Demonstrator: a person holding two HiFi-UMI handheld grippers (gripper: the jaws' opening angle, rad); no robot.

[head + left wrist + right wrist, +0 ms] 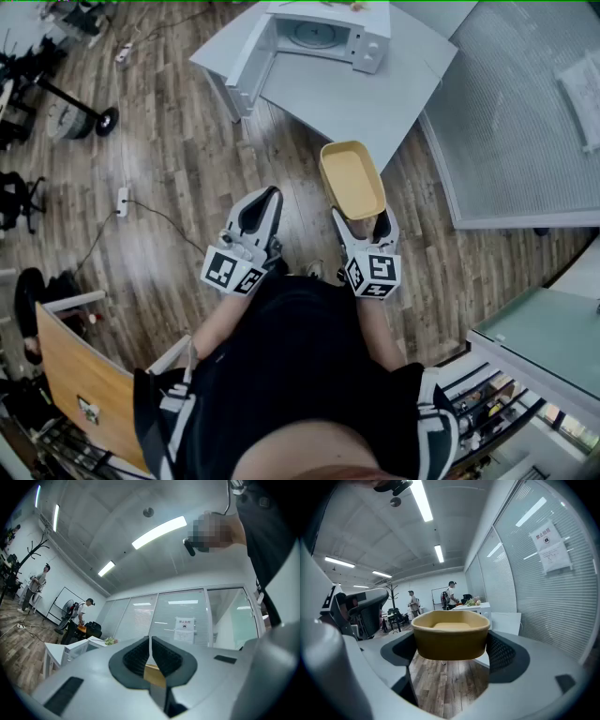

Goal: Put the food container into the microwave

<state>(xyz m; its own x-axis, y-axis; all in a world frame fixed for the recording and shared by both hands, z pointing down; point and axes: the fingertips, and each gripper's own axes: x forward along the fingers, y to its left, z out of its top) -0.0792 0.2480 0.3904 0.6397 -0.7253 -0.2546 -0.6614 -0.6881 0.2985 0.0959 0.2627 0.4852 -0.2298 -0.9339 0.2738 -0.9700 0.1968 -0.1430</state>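
Note:
My right gripper (362,218) is shut on the near end of the tan, empty food container (352,178), which it holds level above the wooden floor. In the right gripper view the food container (451,640) fills the space between the dark pads (502,654). Ahead, the white microwave (323,36) stands on a white table (375,98) with its door (251,64) swung open to the left and the round plate inside showing. My left gripper (270,197) hangs beside the right one, its jaws shut on nothing (150,643).
A glass partition with blinds (511,112) runs along the right. A power strip and cable (122,199) lie on the floor at left. A wooden chair (80,384) stands behind me at lower left. Several people (451,595) stand far across the room.

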